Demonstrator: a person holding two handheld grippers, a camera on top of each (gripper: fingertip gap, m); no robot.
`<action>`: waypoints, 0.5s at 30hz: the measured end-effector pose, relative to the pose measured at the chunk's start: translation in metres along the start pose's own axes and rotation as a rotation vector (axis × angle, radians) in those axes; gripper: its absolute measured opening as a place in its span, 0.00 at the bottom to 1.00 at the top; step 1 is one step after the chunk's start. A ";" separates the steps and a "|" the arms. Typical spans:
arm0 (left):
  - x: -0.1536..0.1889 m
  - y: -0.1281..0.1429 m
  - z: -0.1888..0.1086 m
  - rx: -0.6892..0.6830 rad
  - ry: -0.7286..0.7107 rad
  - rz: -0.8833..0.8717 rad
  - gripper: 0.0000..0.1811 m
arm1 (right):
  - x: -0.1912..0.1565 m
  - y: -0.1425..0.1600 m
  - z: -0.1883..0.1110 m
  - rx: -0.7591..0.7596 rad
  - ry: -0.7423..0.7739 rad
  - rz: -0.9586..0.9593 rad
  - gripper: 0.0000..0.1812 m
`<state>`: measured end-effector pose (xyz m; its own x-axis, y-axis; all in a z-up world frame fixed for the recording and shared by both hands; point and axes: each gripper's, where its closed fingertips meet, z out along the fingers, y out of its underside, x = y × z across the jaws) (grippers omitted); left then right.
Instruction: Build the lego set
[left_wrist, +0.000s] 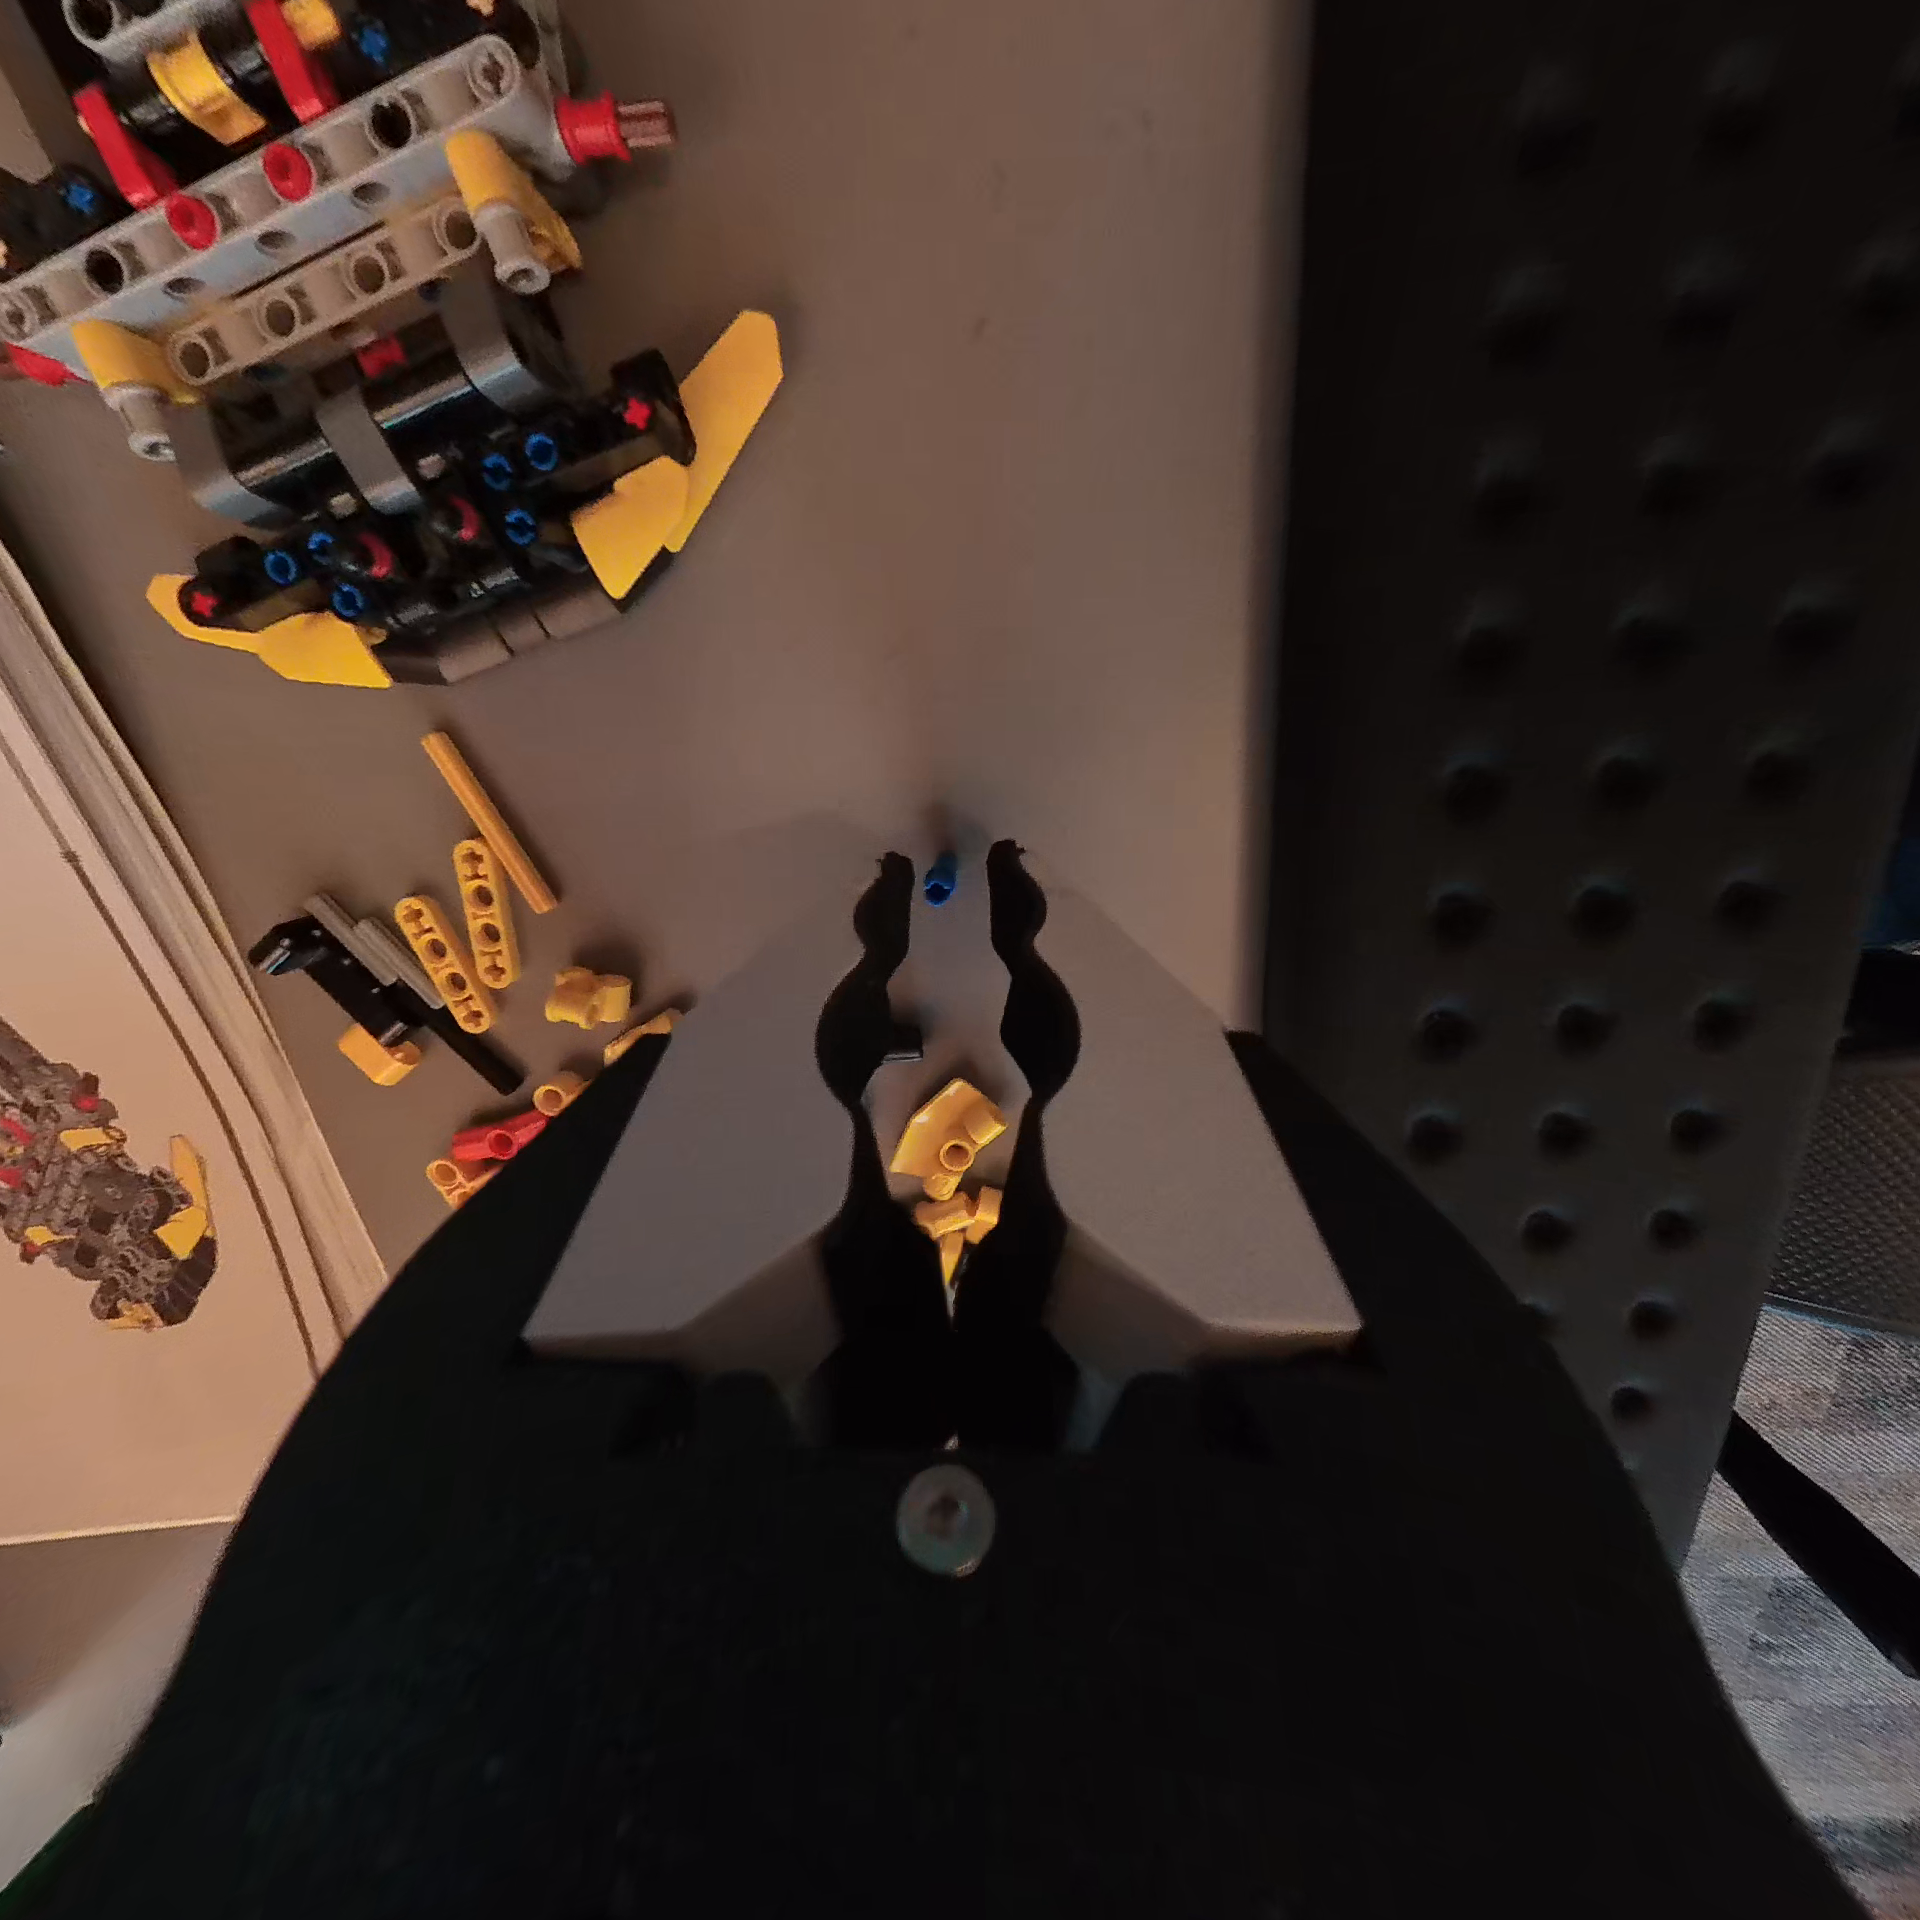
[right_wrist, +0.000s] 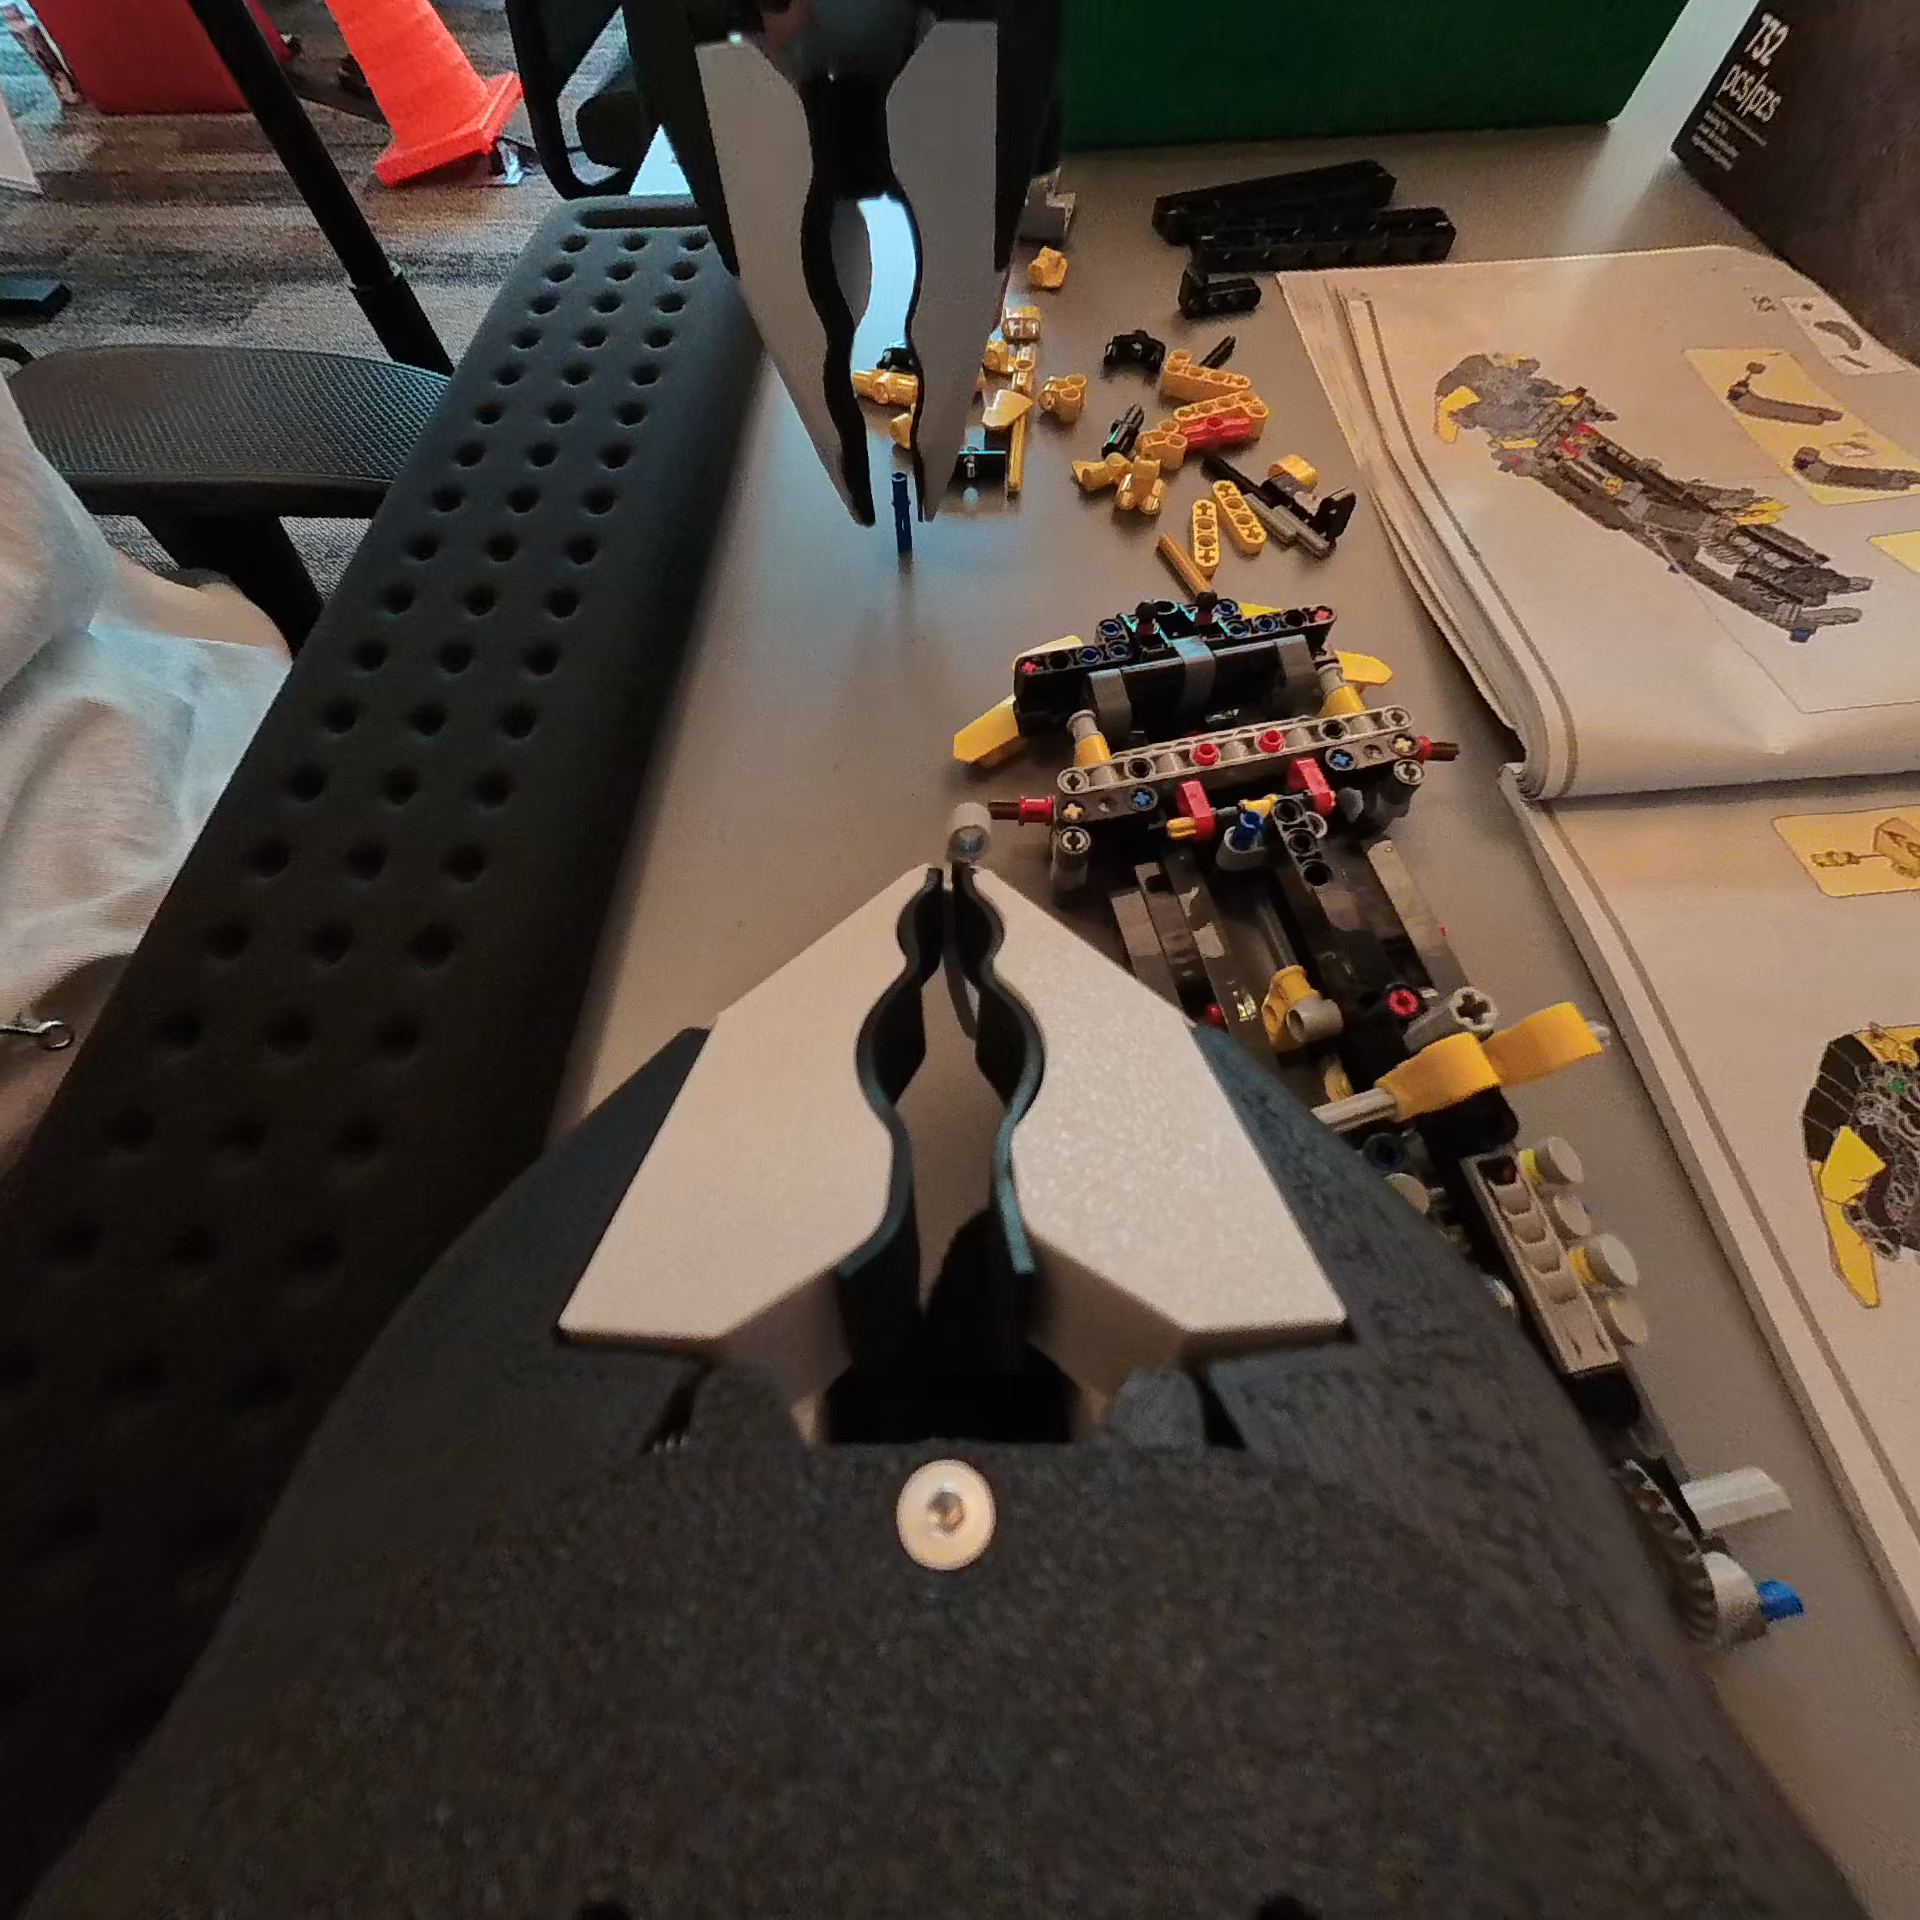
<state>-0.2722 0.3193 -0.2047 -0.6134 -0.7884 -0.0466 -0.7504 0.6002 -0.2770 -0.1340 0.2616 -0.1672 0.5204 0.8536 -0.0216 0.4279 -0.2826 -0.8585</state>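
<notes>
the left gripper (left_wrist: 948, 854) points steeply down at the grey table (left_wrist: 987, 416), its two fingers parted by a narrow gap with a small blue pin (left_wrist: 939, 879) standing between the tips; in the right wrist view the same gripper (right_wrist: 896, 511) comes down from above with the blue pin (right_wrist: 902, 507) upright between its tips, and whether they touch the pin cannot be told. the right gripper (right_wrist: 954, 871) reaches forward low over the table with its fingers pressed nearly together, pinching a small grey piece (right_wrist: 967, 833) at the very tips. just beyond and to the right of it lies the partly built model (right_wrist: 1247, 790), long, black and grey with yellow panels and red and blue pins, flat on the table. past the model a loose scatter of yellow, black and red parts (right_wrist: 1164, 436) lies spread directly on the tabletop rather than in any tray, with a few black beams (right_wrist: 1299, 213) farther back. an open instruction booklet (right_wrist: 1621, 520) lies along the right side of the model, and a dark box (right_wrist: 1808, 114) stands in the far right corner. a black perforated panel (right_wrist: 436, 665) borders the table's left edge.
</notes>
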 end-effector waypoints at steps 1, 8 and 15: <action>0.000 0.000 0.001 -0.001 -0.001 -0.003 0.07 | 0.000 0.000 0.000 0.000 -0.001 0.000 0.01; 0.000 0.003 0.003 -0.003 -0.013 0.018 0.03 | 0.000 0.000 0.000 -0.001 -0.002 0.000 0.01; -0.003 0.007 0.005 -0.010 -0.030 0.014 0.02 | 0.000 0.001 0.000 -0.003 -0.002 0.001 0.01</action>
<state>-0.2745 0.3249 -0.2114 -0.6160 -0.7837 -0.0792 -0.7444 0.6121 -0.2669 -0.1335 0.2614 -0.1682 0.5197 0.8541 -0.0233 0.4295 -0.2847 -0.8570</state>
